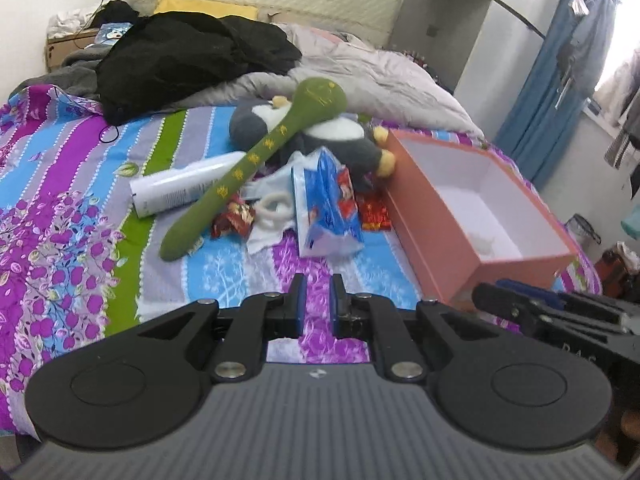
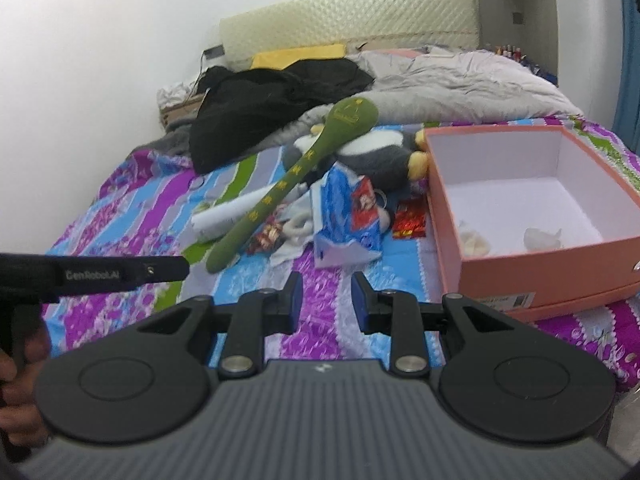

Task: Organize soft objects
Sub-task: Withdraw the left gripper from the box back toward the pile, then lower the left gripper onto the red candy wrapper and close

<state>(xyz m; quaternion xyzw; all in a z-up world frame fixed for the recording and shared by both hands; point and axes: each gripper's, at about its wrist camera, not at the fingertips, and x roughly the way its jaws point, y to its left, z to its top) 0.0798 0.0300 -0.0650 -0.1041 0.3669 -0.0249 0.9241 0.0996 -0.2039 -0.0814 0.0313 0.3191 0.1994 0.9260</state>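
Observation:
A long green plush toy (image 1: 256, 160) (image 2: 280, 192) lies across a pile on the flowered bedsheet. It leans on a grey and white stuffed animal (image 1: 344, 140) (image 2: 384, 152). In front of them stands a crumpled blue tissue pack (image 1: 328, 208) (image 2: 348, 216). An open pink box (image 1: 440, 216) (image 2: 520, 272) sits to the right with two small whitish soft things (image 2: 474, 240) inside. My left gripper (image 1: 318, 280) hovers over the sheet short of the pile, its jaws a narrow gap apart and empty. My right gripper (image 2: 326, 278) is open and empty, close beside the box's front left corner.
A white bottle (image 1: 184, 188), red wrappers (image 1: 374, 214) and a white ring-shaped item (image 1: 274, 208) lie in the pile. A black garment (image 1: 180, 60) and a grey duvet (image 1: 360, 68) cover the bed's far half. A hand shows at the left edge of the right wrist view.

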